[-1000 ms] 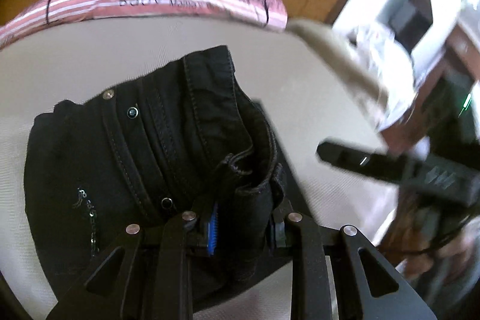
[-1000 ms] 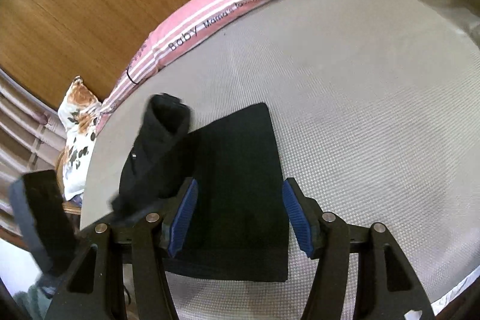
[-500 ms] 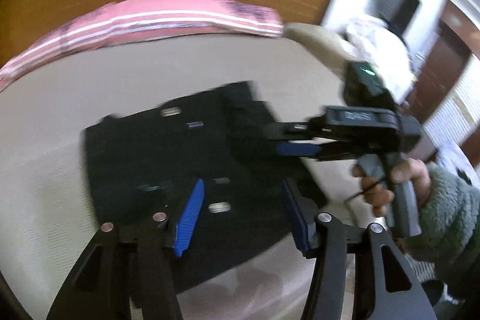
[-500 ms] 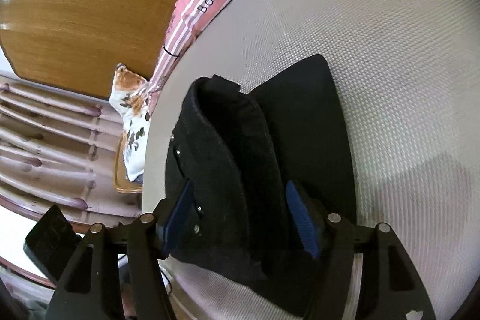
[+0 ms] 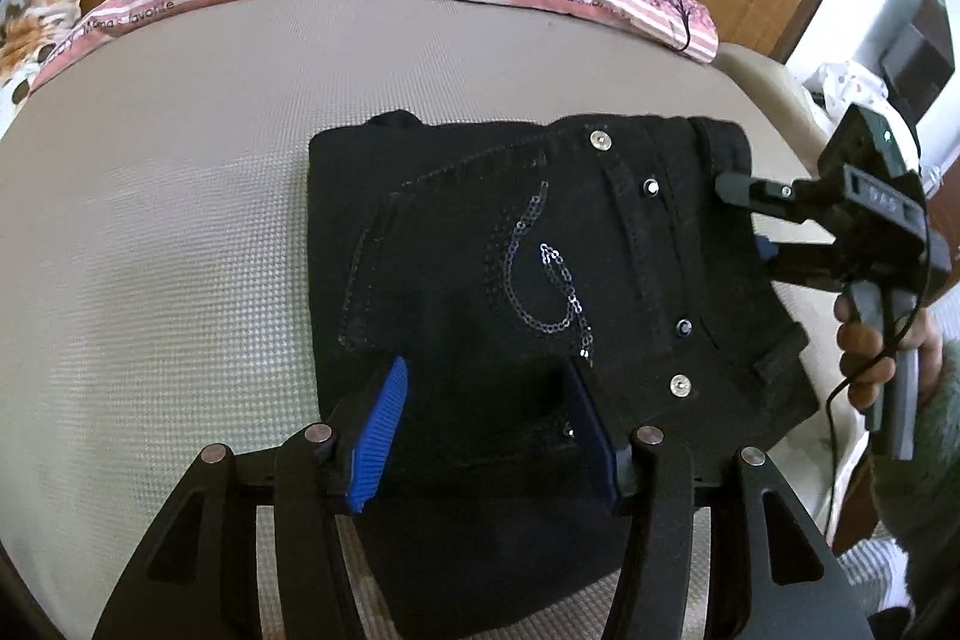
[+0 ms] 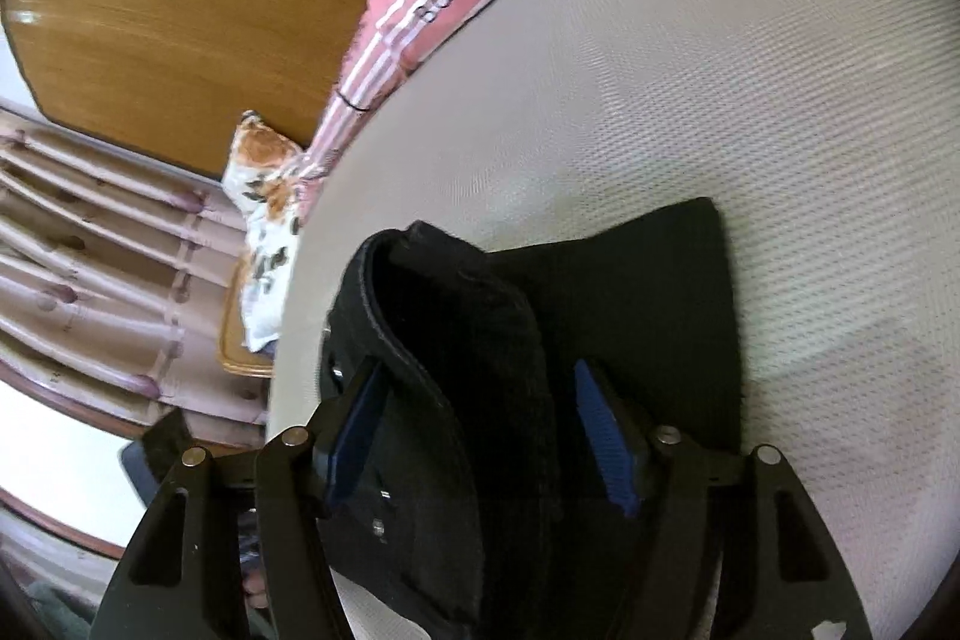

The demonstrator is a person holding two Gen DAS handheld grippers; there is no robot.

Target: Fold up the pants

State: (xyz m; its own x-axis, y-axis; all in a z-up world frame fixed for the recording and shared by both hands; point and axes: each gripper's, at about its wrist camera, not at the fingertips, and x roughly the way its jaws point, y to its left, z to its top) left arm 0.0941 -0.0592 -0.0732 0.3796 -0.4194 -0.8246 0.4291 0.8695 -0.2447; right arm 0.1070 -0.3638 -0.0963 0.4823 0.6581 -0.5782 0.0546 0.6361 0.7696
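Your black pants (image 5: pixel 540 280) are lying folded on the beige mattress (image 5: pixel 180 220), your left gripper (image 5: pixel 486 430) is hovering spread over their near edge, your right gripper (image 6: pixel 480 436) is closing around their raised fold, not yet pinching.

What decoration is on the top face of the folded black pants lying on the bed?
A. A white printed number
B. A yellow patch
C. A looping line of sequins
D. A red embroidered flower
C: in the left wrist view, a curling trail of shiny sequins runs across the pocket area of the black pants, with metal rivets nearby; no flower, number or patch shows.
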